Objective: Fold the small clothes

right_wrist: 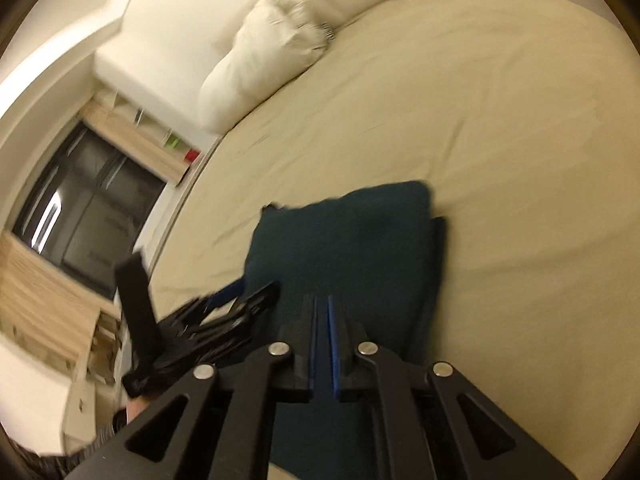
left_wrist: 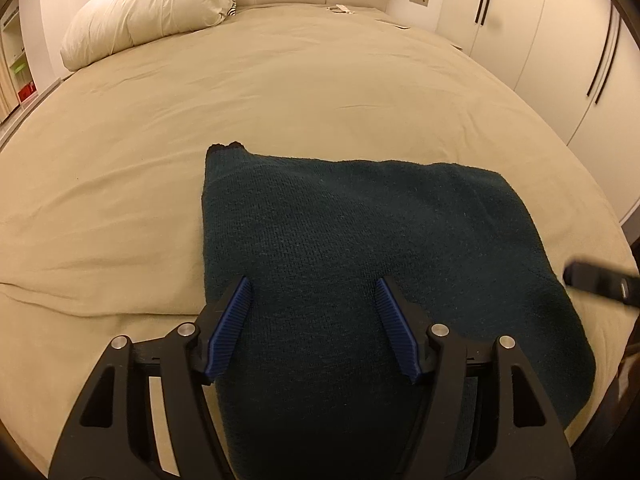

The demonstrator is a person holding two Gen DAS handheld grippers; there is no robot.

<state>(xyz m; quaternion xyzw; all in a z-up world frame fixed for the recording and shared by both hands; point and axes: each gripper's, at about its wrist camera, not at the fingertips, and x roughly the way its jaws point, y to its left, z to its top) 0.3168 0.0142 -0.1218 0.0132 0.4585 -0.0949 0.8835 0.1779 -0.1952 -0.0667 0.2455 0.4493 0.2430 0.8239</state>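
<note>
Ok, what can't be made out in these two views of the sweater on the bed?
- Sweater: near edge hidden by the left gripper in the left view, by the right gripper in the right view.
- Whether the right gripper pinches any fabric: its jaws are nearly shut, the blurred right view doesn't settle it.
- Small items by the headboard: too small to tell.
- Shelf contents: blurred.
</note>
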